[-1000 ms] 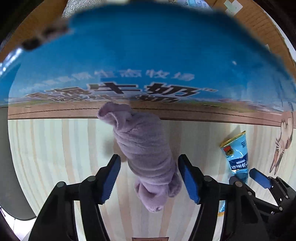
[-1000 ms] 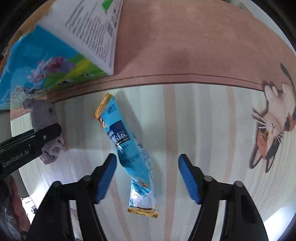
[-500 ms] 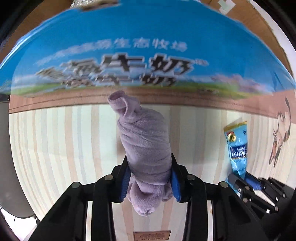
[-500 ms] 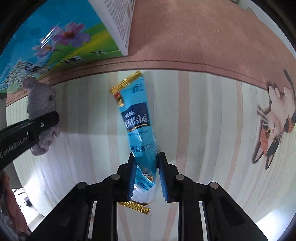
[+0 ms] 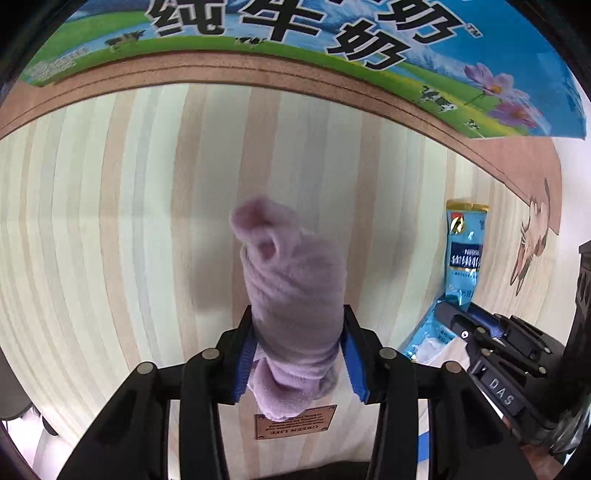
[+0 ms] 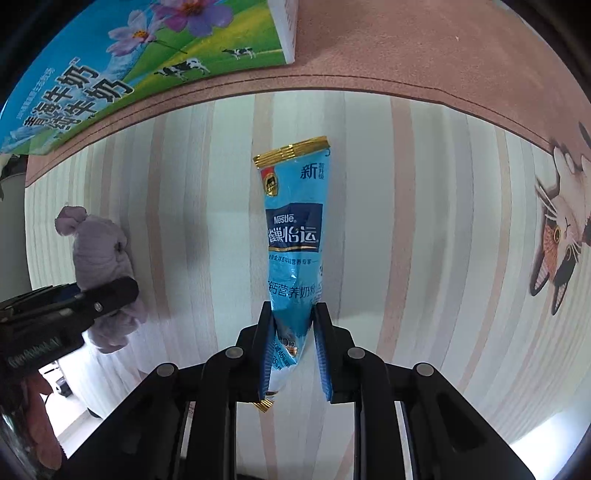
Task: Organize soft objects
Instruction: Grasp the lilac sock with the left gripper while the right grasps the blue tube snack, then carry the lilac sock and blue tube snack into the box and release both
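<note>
My left gripper is shut on a rolled purple sock and holds it above the striped table mat. The sock also shows at the left of the right wrist view, with the left gripper clamped on it. My right gripper is shut on the lower end of a blue Nestle milk-powder sachet, which stands up above the mat. The sachet also shows at the right of the left wrist view, with the right gripper on it.
A large blue and green milk carton box stands at the far side of the mat; it also shows in the right wrist view. A cat picture is printed on the mat's right side. A brown border runs along the mat's far edge.
Both grippers closed, the left on the sock and the right on the sachet, and then lifted them off the mat and back from the box.
</note>
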`<state>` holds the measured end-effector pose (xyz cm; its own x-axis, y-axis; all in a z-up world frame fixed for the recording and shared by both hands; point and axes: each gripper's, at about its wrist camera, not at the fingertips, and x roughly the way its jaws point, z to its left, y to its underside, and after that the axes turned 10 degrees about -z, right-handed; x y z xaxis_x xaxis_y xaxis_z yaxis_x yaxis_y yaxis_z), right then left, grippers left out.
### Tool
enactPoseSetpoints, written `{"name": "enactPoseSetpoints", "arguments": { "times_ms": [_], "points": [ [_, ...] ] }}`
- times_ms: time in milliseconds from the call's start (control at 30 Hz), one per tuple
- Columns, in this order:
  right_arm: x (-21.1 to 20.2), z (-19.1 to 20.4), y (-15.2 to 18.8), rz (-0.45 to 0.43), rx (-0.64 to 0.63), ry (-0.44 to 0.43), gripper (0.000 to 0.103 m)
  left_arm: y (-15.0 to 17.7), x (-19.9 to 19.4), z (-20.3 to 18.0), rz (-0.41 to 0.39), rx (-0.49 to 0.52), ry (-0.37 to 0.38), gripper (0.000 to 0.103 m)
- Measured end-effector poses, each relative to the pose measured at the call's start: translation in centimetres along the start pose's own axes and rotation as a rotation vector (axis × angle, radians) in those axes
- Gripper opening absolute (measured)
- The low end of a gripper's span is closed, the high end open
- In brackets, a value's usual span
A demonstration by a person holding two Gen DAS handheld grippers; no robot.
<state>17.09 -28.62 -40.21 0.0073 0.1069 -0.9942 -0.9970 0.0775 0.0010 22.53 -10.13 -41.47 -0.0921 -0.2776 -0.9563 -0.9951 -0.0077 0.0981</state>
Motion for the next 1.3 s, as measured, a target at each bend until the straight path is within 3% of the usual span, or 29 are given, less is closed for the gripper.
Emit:
{"name": "enactPoseSetpoints", "arguments": {
  "times_ms": [167, 267, 400, 467, 600, 867, 933, 1000, 1100, 1300],
  "points": [
    [0.1, -1.5, -1.5, 0.007, 0.037, -0.013, 0.035, -1.2, 0.1, -2.2, -0.041, 0.065, -0.120, 0.041],
    [0.1, -1.3, -2.1, -0.003, 0.026, 0.015, 0.036, -1.7, 0.1, -4.1, -0.065, 0.098, -0.186, 0.037],
    [-0.6, 0.2, -2.7, -0.001, -0.002, 0.063, 0.036, -1.2, 0.6, -5.0, -0.065, 0.119, -0.203, 0.037],
    [-0.5, 0.1, -2.4, 0.017, 0.014, 0.049, 0.036, -0.2, 1.0, -6.4, -0.068, 0.134, -0.214, 0.037],
    [-0.3, 0.4, -2.5, 0.004, 0.042, 0.035, 0.036, 2.8, 1.3, -5.8, -0.083, 0.172, -0.241, 0.037],
    [0.1, 3.6, -1.1, -0.032, -0.008, 0.123, 0.039, 3.1, 0.8, -6.0, -0.081, 0.174, -0.241, 0.037],
    [0.1, 3.9, -0.9, -0.044, -0.019, 0.134, 0.037, 3.1, 0.4, -5.7, -0.074, 0.181, -0.238, 0.035],
    [-0.1, 3.9, -0.6, -0.055, -0.018, 0.133, 0.027, 3.0, -0.5, -5.8, -0.068, 0.190, -0.234, 0.035],
    [-0.8, 3.8, -0.1, -0.049, 0.021, 0.069, 0.020, 3.3, -2.0, -6.4, -0.091, 0.203, -0.219, 0.035],
    [-6.0, 3.8, -1.1, -0.101, 0.030, -0.058, 0.018, 3.3, -9.1, -8.4, -0.206, 0.236, -0.147, 0.035]
  ]
}}
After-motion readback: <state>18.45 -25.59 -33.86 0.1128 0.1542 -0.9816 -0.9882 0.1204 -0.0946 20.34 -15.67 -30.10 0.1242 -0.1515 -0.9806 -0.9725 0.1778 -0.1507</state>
